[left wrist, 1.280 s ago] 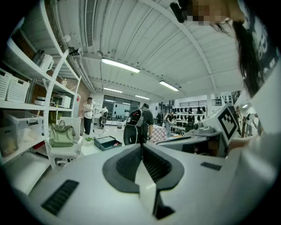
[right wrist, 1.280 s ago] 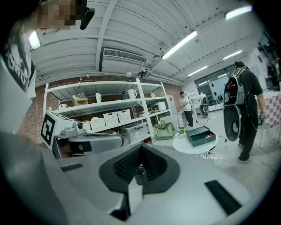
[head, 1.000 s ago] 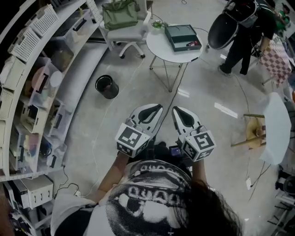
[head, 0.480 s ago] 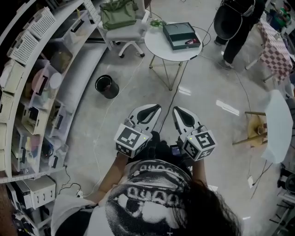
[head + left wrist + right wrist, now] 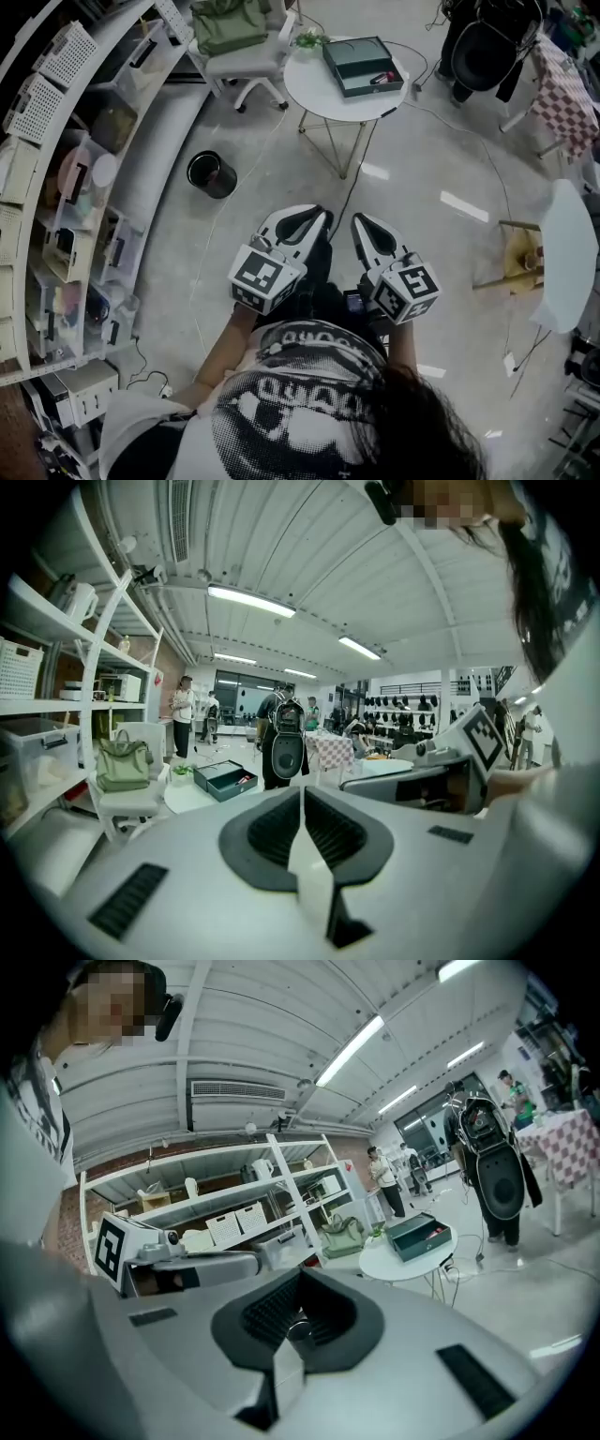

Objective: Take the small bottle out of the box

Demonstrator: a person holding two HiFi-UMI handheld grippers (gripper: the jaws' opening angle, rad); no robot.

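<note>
A dark green open box (image 5: 364, 66) lies on a round white table (image 5: 309, 89) far ahead of me. A small reddish bottle (image 5: 380, 78) rests inside it near the right wall. Both grippers are held close to my body, well short of the table. My left gripper (image 5: 314, 214) has its jaws together with nothing between them. My right gripper (image 5: 361, 222) is shut and empty too. In the left gripper view the left gripper (image 5: 302, 791) points toward the box (image 5: 225, 780). In the right gripper view the box (image 5: 420, 1237) and the bottle (image 5: 437, 1233) sit beyond the right gripper (image 5: 298, 1277).
Curved shelves (image 5: 56, 187) with bins line the left. A black waste bin (image 5: 211, 175) stands on the floor. An office chair with a green bag (image 5: 230, 28) is beside the table. A person with a black bag (image 5: 483, 47) stands at the back right; a wooden stool (image 5: 520, 262) and a white tabletop (image 5: 567, 262) are at right.
The table with the box has drifted up and left in the head view. The person at the back right has shifted. Both grippers stay shut in the same place before me.
</note>
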